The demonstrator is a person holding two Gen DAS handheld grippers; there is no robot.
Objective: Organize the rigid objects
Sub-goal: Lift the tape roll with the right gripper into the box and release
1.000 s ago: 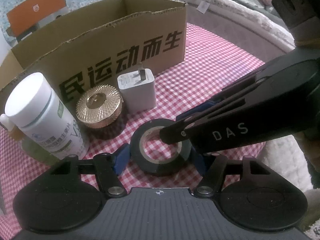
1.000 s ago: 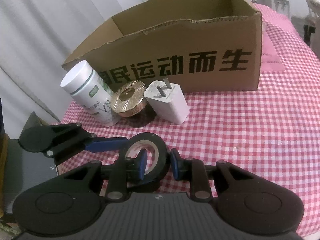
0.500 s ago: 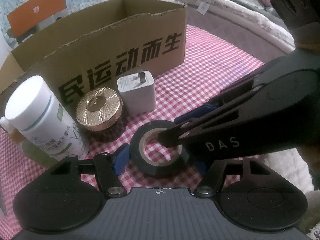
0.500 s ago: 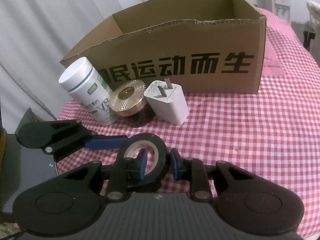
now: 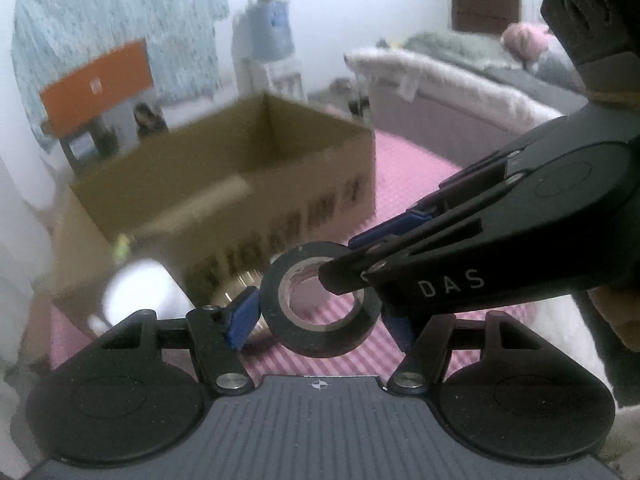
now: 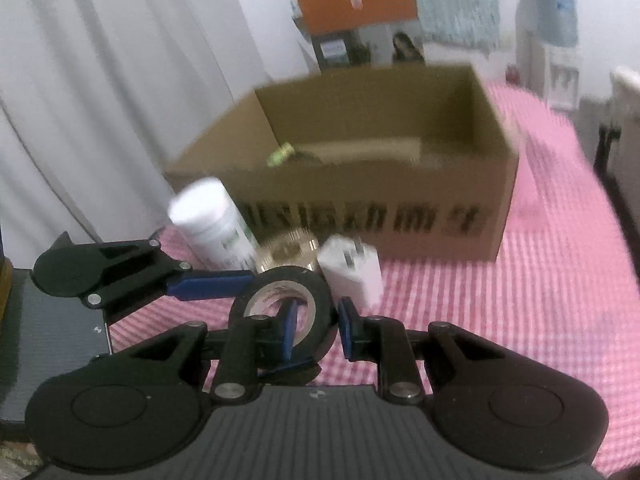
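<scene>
just in front of the cardboard box [image 6: 360,184], nearest the cameras, a black tape roll [image 6: 282,312] hangs above the checked cloth [image 6: 500,320]. the right gripper [image 6: 316,324] pinches the roll's wall, one blue finger inside the ring and one outside. the left gripper [image 5: 320,316] has its blue fingers [image 5: 242,314] at the roll's outer sides; its right-hand finger is hidden behind the other tool, so whether it presses the roll cannot be told. behind the roll, between it and the box's front wall, a white bottle [image 6: 212,220], a gold lid [image 6: 288,250] and a white charger [image 6: 352,276] stand close together, all smeared by motion blur. the black print on the box's front is unreadable. the box's top is open, with its rims clear of both tools; a small green thing [image 6: 282,156] lies inside near the front wall, too blurred to name. to the right of the box the cloth runs on to the frame edge.
</scene>
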